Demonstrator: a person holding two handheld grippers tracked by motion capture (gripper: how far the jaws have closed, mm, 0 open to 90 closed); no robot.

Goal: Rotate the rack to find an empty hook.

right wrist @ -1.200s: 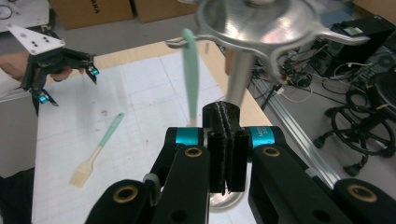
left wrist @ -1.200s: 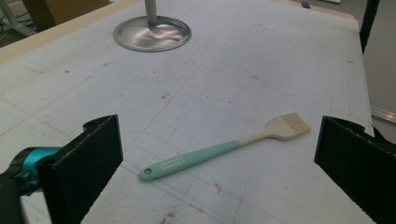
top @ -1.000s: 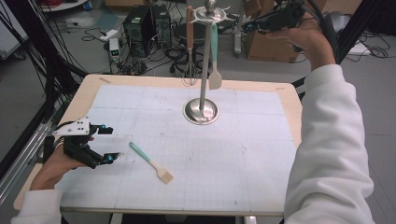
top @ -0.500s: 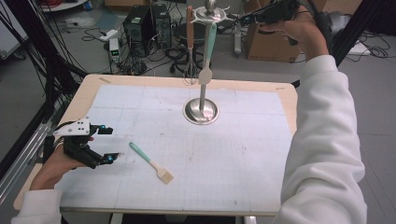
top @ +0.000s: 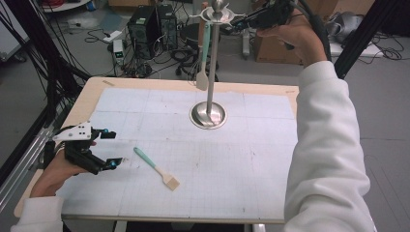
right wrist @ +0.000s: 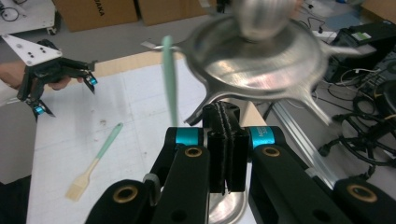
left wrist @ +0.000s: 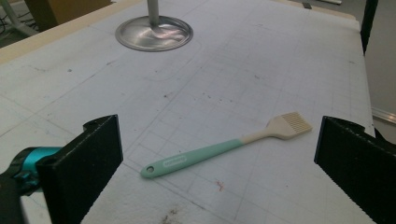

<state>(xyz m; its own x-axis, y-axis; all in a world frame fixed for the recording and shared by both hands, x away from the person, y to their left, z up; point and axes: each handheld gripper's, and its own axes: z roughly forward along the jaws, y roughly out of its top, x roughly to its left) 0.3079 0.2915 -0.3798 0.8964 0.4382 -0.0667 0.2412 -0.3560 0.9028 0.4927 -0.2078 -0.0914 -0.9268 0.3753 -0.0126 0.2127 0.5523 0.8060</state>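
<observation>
- One teal spatula [top: 205, 53] already hung on the rack [top: 212, 63], beside the right gripper [right wrist: 226, 147], whose jaws were pressed together, empty.
- The brush [left wrist: 224, 147] lay flat ahead of the left gripper [top: 105, 149], jaws wide; hanging remained.

Beyond the far edge of the table [top: 121, 82] lies a grey floor [top: 159, 67] with tangled cables [top: 188, 53], dark equipment, probably computers [top: 150, 24], and cardboard boxes [top: 273, 48].

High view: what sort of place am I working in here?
Likely a lab or workshop test bench, not a kitchen: a gridded mat covers the table, computer towers and loose cables sit on the floor, with cardboard boxes behind.
</observation>
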